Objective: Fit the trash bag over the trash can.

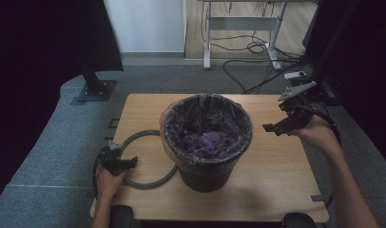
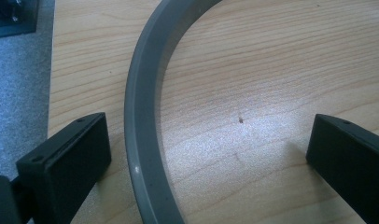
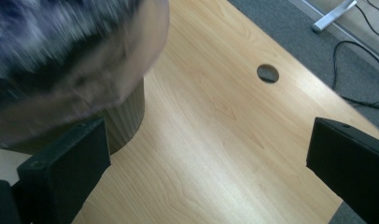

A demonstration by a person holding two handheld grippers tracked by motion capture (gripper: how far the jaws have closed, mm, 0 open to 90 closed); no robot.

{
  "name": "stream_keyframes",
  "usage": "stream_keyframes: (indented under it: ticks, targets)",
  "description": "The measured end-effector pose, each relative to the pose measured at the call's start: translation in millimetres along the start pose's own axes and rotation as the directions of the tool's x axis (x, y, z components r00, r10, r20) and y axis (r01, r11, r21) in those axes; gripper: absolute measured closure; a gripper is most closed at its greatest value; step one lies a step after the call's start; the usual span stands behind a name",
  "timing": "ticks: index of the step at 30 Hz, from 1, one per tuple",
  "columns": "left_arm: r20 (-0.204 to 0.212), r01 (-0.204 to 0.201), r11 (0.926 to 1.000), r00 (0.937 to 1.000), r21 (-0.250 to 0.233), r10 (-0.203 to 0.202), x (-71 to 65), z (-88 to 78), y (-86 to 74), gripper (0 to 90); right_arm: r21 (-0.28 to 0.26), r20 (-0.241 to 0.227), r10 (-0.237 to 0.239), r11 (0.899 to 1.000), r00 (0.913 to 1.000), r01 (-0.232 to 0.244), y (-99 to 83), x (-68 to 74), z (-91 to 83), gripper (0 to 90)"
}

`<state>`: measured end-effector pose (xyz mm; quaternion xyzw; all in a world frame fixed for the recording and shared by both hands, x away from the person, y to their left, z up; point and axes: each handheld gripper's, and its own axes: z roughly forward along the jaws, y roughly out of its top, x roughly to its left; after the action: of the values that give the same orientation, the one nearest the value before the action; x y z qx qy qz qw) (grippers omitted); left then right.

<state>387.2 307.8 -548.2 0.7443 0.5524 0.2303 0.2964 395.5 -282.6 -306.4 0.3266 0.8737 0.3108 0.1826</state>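
Left claw (image 1: pixel 129 163) sits low at the near-left corner of the worktop (image 1: pixel 276 175), released, jaws spread wide. In the left gripper view the grey ring (image 2: pixel 141 116) runs between the jaws, close to the left jaw with a broad gap to the right one. Nothing pinched yet.

The ring lies flat on the worktop, a hoop curving from my left hand (image 1: pixel 108 183) round toward the foot of the bin (image 1: pixel 207 137), where its far side passes behind the bin wall. At the claw the band runs roughly away from me, bending right. The jaws straddle it across its width, so closing here looks like the right grip; I judge the claw needs a small shift to centre the band first.

Right claw (image 1: pixel 276 127) hangs raised off the right side of the bin, also released, holding nothing. In the right gripper view the bin's rim is blurred at upper left, the worktop bare between the jaws. The left claw is by far the nearer to the ring.

Bin: dark, round, upright mid-worktop, lined with a black bag (image 1: pixel 238 118) folded out over the rim. Something purple (image 1: pixel 209 140) lies at the bottom; I cannot tell what. My guess is that the ring is meant to go over the rim to clamp the bag.
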Motion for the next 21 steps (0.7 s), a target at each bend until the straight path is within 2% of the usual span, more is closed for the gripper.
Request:
stream_keyframes:
  ticks: [2, 3, 5, 7, 10, 12, 16, 21]
  targets:
    - [0.0, 0.0, 1.0, 1.0, 0.0, 0.0, 0.0, 0.0, 0.0, 0.0, 0.0, 0.002, 0.005, 1.0, 1.0, -0.005, -5.6, 0.1, 3.3, 0.0]
    - [0.0, 0.0, 1.0, 1.0, -0.001, 0.0, 0.0, 0.0, 0.0, 0.0, 0.0, 0.013, 0.016, 1.0, 0.9998, -0.016, -17.2, 1.0, 11.2, 0.0]
    - [0.0, 0.0, 1.0, 1.0, -0.001, 0.0, 0.0, 0.0, 0.0, 0.0, 0.003, 0.019, 0.018, 1.0, 0.9997, -0.018, -21.4, 1.3, 14.7, 0.0]
    - [-0.001, -0.002, 1.0, 1.0, 0.001, 0.002, 0.1, -0.1, 0.0, 0.0, 0.017, 0.023, 0.024, 1.0, 0.9994, -0.024, -40.1, 3.9, 31.6, 0.0]
    - [-0.001, -0.001, 1.0, 1.0, 0.001, 0.001, 0.1, -0.1, -0.1, 0.0, 0.032, 0.024, 0.03, 0.999, 0.9993, -0.031, -49.5, 5.9, 40.9, 0.0]
    - [-0.001, -0.001, 1.0, 1.0, 0.001, 0.001, 0.0, -0.1, -0.1, 0.0, 0.045, 0.018, 0.041, 0.998, 0.999, -0.042, -66.1, 11.3, 57.5, 0.0]
    - [-0.002, 0.0, 1.0, 1.0, 0.001, 0.0, -0.2, -0.2, -0.2, 0.0, 0.049, 0.03, 0.051, 0.997, 0.9982, -0.052, -82.7, 17.6, 73.6, 0.0]
    - [-0.002, 0.001, 1.0, 1.0, 0.001, -0.001, -0.4, -0.3, -0.3, 0.0, 0.042, 0.017, 0.081, 0.996, 0.9965, -0.082, -106.0, 25.9, 93.6, 0.0]
